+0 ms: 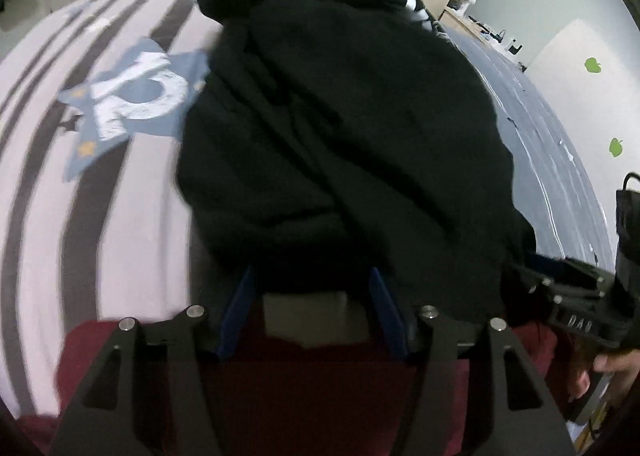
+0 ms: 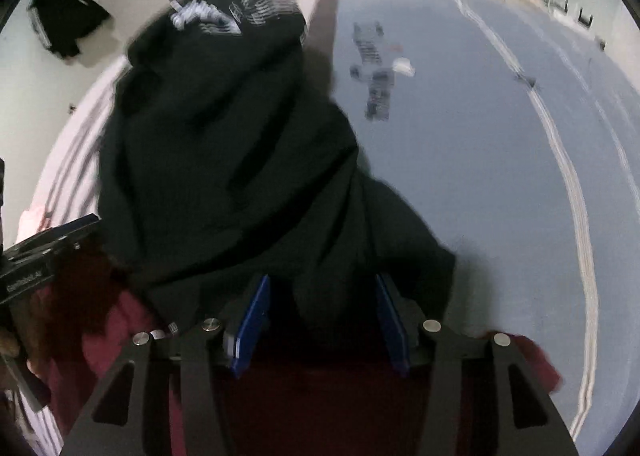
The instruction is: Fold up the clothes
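Note:
A black garment (image 1: pixel 340 128) with white lettering lies crumpled on the bed, its near edge over a dark red garment (image 1: pixel 320 384). My left gripper (image 1: pixel 312 276) is open, its blue pads (image 1: pixel 236 316) wide apart. The black cloth's edge lies over the tips without being pinched. In the right wrist view the same black garment (image 2: pixel 224 160) reaches down between the pads of my right gripper (image 2: pixel 322 284), which is also open above the dark red cloth (image 2: pixel 320 384). Each gripper shows at the edge of the other's view: the right one (image 1: pixel 576 296) and the left one (image 2: pixel 40 252).
The bed has a pink and grey striped cover (image 1: pixel 48 184) with a blue star patch (image 1: pixel 132 96) on the left, and a grey-blue cover (image 2: pixel 480 160) on the right. Another black garment (image 2: pixel 64 24) hangs on the wall. A hand (image 1: pixel 616 368) holds the right gripper.

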A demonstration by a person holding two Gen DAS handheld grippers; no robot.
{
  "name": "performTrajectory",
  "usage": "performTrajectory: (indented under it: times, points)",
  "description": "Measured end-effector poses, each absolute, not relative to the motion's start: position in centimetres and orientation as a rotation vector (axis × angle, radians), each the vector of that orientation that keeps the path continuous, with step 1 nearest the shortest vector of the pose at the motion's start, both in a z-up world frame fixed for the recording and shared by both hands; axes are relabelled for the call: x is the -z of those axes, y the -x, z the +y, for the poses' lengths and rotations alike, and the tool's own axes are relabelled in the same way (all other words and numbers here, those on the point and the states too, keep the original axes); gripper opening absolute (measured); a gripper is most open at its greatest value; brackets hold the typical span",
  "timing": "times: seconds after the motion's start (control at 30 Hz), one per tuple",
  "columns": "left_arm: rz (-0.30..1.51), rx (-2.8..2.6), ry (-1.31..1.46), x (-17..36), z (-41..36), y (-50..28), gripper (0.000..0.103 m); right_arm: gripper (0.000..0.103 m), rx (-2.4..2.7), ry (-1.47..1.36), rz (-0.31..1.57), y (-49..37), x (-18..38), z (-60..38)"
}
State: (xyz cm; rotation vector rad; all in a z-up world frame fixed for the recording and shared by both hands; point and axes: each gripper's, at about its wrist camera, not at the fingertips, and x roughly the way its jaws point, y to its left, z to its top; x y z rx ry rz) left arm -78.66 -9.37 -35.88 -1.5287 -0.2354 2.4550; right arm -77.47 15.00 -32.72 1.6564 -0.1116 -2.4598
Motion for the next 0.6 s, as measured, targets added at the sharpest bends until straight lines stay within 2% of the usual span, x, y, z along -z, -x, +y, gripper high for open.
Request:
performTrajectory:
  times: [0.03,0.07,0.1,0.13,0.17,0.2,0.3,0.43,0.47,0.53,0.57,0.6]
  points:
    - [-0.241,-2.458,1.511,36.1,-9.3,78.9,0.045,0.049,2.452,-1.669,-0.111,77.8,33.3,14.8]
    - [-0.228,-2.46,1.5,36.1,-9.1,79.2,0.031,0.042,2.456,-1.663,-0.107,77.9,33.7,14.6]
    - [-0.207,-2.463,1.493,36.1,-8.8,79.5,0.019,0.028,2.467,-1.649,-0.102,78.0,34.0,14.4]
    - [-0.186,-2.466,1.486,36.0,-8.5,79.7,0.016,0.021,2.481,-1.636,-0.113,78.2,34.2,14.4]
    - [-0.151,-2.47,1.474,35.8,-8.0,80.2,0.013,0.008,2.487,-1.628,-0.138,78.5,34.2,14.4]
    - [-0.109,-2.488,1.447,34.9,-7.3,81.2,0.012,0.005,2.487,-1.623,-0.167,79.0,34.1,14.5]
    - [-0.05,-2.563,1.326,30.8,-5.8,84.8,0.011,0.004,2.563,-1.57,-0.142,81.5,32.6,14.1]
    - [-0.083,-2.746,0.979,19.7,-4.8,90.2,0.011,0.004,2.774,-1.401,-0.208,87.6,26.0,15.7]
    - [-0.124,-2.777,0.931,17.2,-4.9,91.2,0.016,0.004,2.846,-1.307,-0.242,89.0,23.1,16.6]
    - [-0.197,-2.781,0.94,14.2,-5.0,93.2,0.06,0.006,2.957,-1.143,-0.314,91.2,17.5,18.7]
    - [-0.18,-2.73,1.029,14.2,-4.7,93.9,0.09,0.014,2.951,-1.152,-0.302,91.8,16.4,18.9]
    - [-0.136,-2.701,1.087,14.8,-4.4,93.8,0.091,0.038,2.926,-1.188,-0.27,92.6,15.6,19.0]
